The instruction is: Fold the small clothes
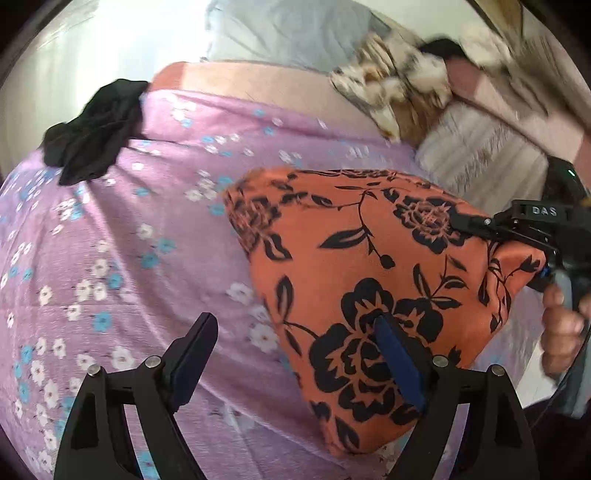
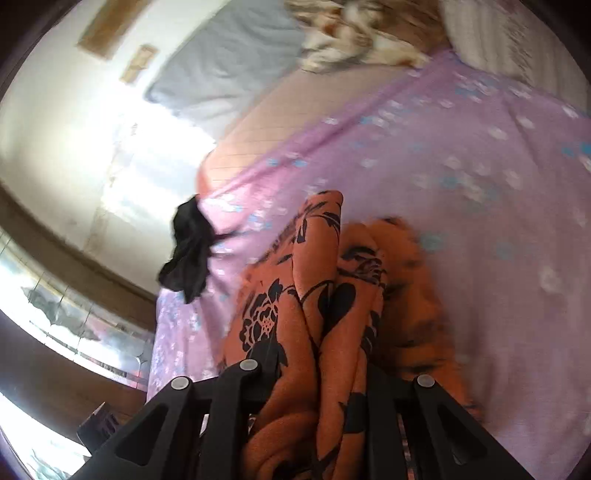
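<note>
While your right gripper [image 1: 476, 227] pinches the orange floral garment [image 1: 369, 280], the left gripper [image 1: 295, 354] hangs open beside it.

Because this cloth is thin, light and limp, expect it to sag and bunch wherever you don't support it, and perhaps to slide on the pads; take it at a hem or corner rather than mid-panel. Nearest you, the left jaws stand wide apart holding nothing, one finger pad [image 1: 400, 365] over the garment's near end, though contact is unclear. Beyond, the right jaws are closed on the garment's right edge, fabric gathered in folds between them. It lies partly lifted over the near-right part of the bed, on the lilac flowered sheet [image 1: 122, 236]. Farther off, a black garment [image 1: 92, 136] sits at the sheet's far-left edge, and a grey pillow [image 1: 280, 33] lies beyond.
</note>
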Tool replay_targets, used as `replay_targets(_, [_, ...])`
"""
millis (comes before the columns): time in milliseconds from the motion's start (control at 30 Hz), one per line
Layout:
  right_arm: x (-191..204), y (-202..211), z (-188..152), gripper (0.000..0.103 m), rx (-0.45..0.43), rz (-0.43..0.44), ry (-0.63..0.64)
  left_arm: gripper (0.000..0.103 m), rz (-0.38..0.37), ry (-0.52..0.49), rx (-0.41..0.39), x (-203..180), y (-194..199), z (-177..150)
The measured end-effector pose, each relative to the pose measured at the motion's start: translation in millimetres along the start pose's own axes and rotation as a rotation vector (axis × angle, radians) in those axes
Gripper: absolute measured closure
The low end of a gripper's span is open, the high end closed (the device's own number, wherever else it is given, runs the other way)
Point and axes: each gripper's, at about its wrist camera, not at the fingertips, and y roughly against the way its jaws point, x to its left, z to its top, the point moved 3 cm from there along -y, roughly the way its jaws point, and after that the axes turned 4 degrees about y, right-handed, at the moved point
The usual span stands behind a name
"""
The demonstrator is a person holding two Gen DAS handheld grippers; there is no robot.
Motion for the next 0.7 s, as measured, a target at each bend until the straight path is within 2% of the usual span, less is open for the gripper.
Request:
replay_targets(33, [-11.6,-8.6,-1.6,0.085,0.061,-0.014,-0.033,0.016,0.024,-0.027,0.04,-5.2,-11.3,-3.7])
replay_targets(67, [-29.4,-21.3,-8.1,0.081,0.153,-0.065,-0.098,0.016,0.022,-0.039,0.075,-8.2,-18.9,-6.6])
replay_targets(100, [-46.9,-29.4,-14.6,0.079,0.206,-0.131,-0.177,0.015,0.011,-0.037,0.101,-9.9,-24.7,-9.0])
replay_targets(133, [-55.2,-29.4,-16.3,0.078,0.209,-0.124,-0.224,0.016,0.0,-0.013,0.105,-9.5,-26.5,-9.6])
replay_targets(200, [-54.7,-25.4,-11.2,0.077,0.196,-0.112,-0.237,0.015,-0.017,0.01,0.108,-7.6,-24.7,-8.0])
replay_targets(367, [-14.3,-6.9,15.0,0.075,0.011,-0.265,-0.044,0.015,-0.025,0.04,0.118,-1.6,-23.1,-9.4])
replay_targets(467, [7.4,12.9,36.4,0.073,-0.165,-0.394,0.064,0.015,-0.035,0.042,0.129,-3.2,-25.6,-11.1])
replay_targets(500, [12.3,18.1,40.9,0.07,-0.212,-0.41,0.084,0.015,-0.035,0.039,0.129,-3.9,-25.6,-11.1])
replay_targets(533, [18.0,14.9,49.7,0.07,-0.233,-0.389,0.095,0.015,-0.036,0.037,0.133,-3.6,-28.0,-9.5])
replay_targets(567, [22.7,3.7,55.8,0.07,-0.204,-0.322,0.095,0.015,-0.038,0.037,0.138,-3.5,-28.7,-9.1])
replay_targets(633, [20.5,-20.8,63.5,0.07,-0.11,-0.191,0.058,0.014,-0.049,0.048,0.153,-1.5,-33.3,-6.1])
replay_targets(700, [20.4,-53.3,68.5,0.07,-0.019,-0.126,0.019,0.012,-0.061,0.07,0.168,2.7,-37.3,-4.3])
